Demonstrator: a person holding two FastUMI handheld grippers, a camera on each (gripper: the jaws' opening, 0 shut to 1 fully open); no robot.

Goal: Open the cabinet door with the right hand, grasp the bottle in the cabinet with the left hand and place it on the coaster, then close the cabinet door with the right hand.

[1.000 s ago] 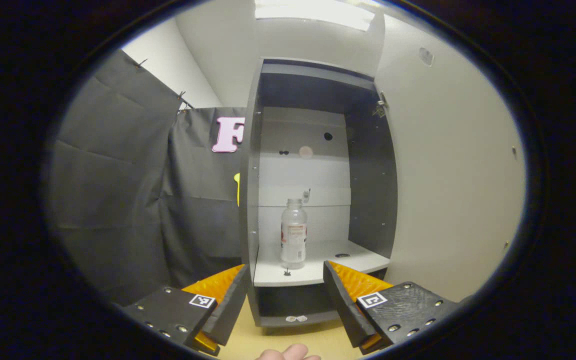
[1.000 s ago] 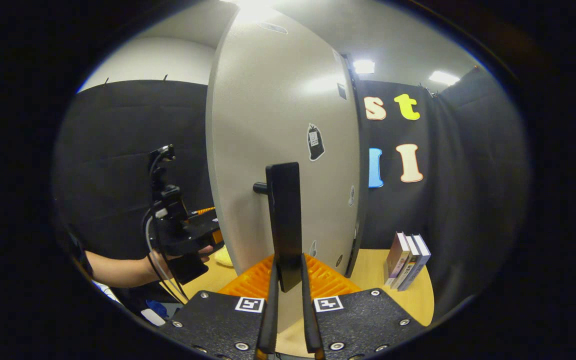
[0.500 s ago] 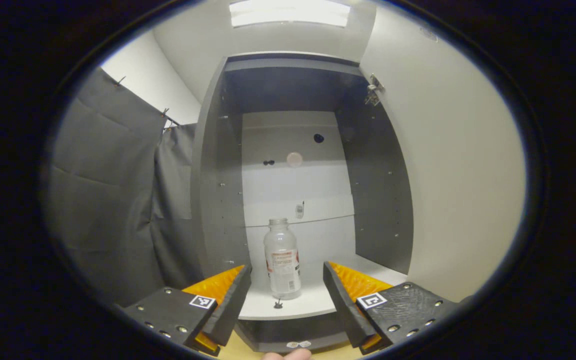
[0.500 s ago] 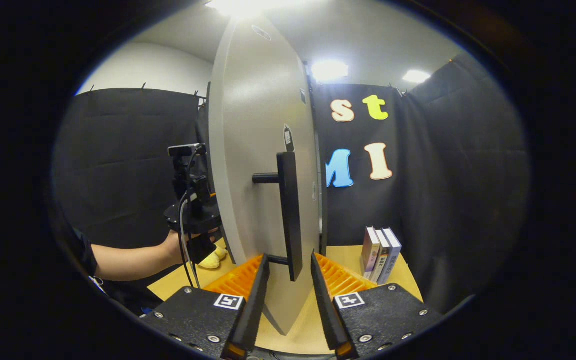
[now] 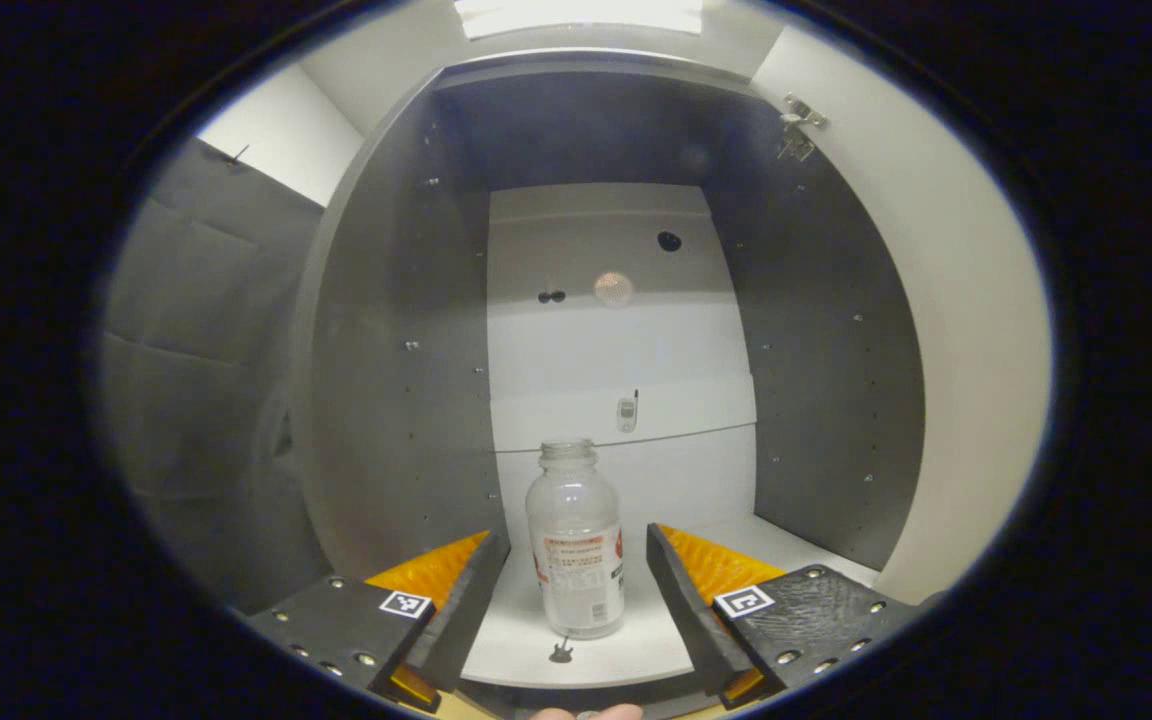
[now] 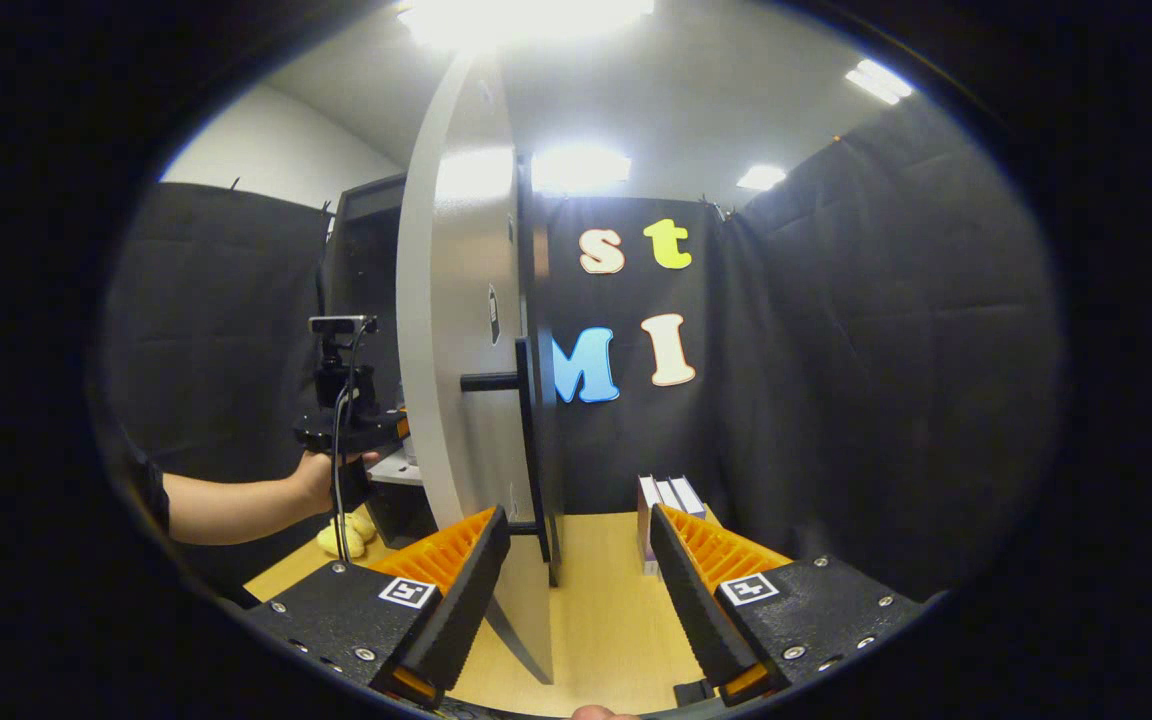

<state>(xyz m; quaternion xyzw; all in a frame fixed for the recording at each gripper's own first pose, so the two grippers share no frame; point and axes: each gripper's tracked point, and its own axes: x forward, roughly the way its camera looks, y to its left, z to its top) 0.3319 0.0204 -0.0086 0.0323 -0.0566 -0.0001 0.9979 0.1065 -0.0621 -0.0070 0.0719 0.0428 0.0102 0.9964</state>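
Observation:
A clear, capless bottle (image 5: 576, 545) with a red and white label stands upright on the white shelf (image 5: 636, 655) inside the open grey cabinet (image 5: 396, 350). My left gripper (image 5: 568, 590) is open, its fingers reaching either side of the bottle without touching it. In the right gripper view, the pale cabinet door (image 6: 451, 380) stands swung open, edge-on, with its black bar handle (image 6: 528, 440) facing right. My right gripper (image 6: 576, 590) is open and drawn back from the handle. The left gripper (image 6: 346, 425), held by a hand, reaches into the cabinet at left.
A few books (image 6: 669, 500) stand on the wooden table (image 6: 596, 620) at the back right. A yellow object (image 6: 344, 535) lies on the table under the person's forearm (image 6: 226, 505). The open door's inner face (image 5: 966, 330) borders the cabinet on the right.
My left gripper moved forward into the cabinet until its fingers flank the bottle. My right gripper let go of the door handle, opened wide and pulled back; the door swung further open.

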